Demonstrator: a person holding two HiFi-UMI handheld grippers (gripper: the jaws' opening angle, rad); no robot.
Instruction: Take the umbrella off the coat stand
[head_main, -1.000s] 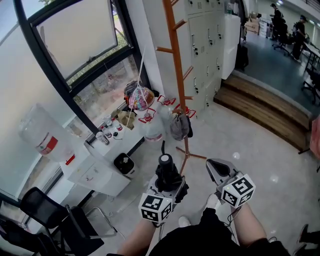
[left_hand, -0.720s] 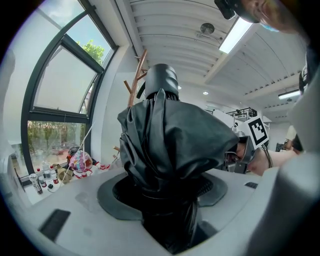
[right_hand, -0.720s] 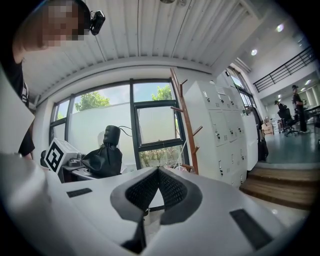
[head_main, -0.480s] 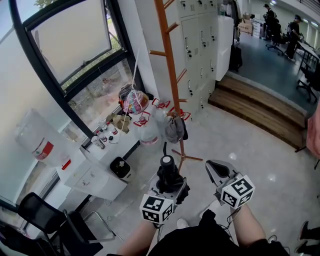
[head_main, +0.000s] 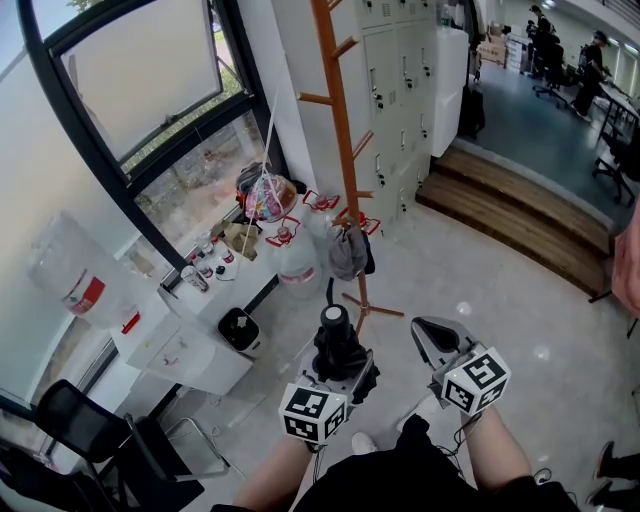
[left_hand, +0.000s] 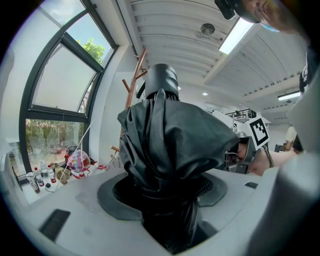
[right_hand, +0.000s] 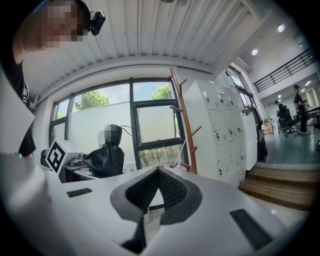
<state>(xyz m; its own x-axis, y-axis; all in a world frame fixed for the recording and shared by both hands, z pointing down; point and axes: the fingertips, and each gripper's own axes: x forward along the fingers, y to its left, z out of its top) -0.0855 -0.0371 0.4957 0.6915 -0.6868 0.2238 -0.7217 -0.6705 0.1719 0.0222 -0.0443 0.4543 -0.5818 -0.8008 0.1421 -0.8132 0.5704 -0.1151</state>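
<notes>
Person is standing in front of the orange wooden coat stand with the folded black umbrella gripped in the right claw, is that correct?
Not quite. The folded black umbrella is gripped in the left claw, as the left gripper view shows; the right claw is shut with nothing in it. The person does stand in front of the orange wooden coat stand.

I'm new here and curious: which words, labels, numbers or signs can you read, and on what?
No text is readable.
Water jug, red label: too blurred to read.
Small bottles on the sill: labels too small.
Marker cubes: black-and-white patterns only, no letters.
</notes>
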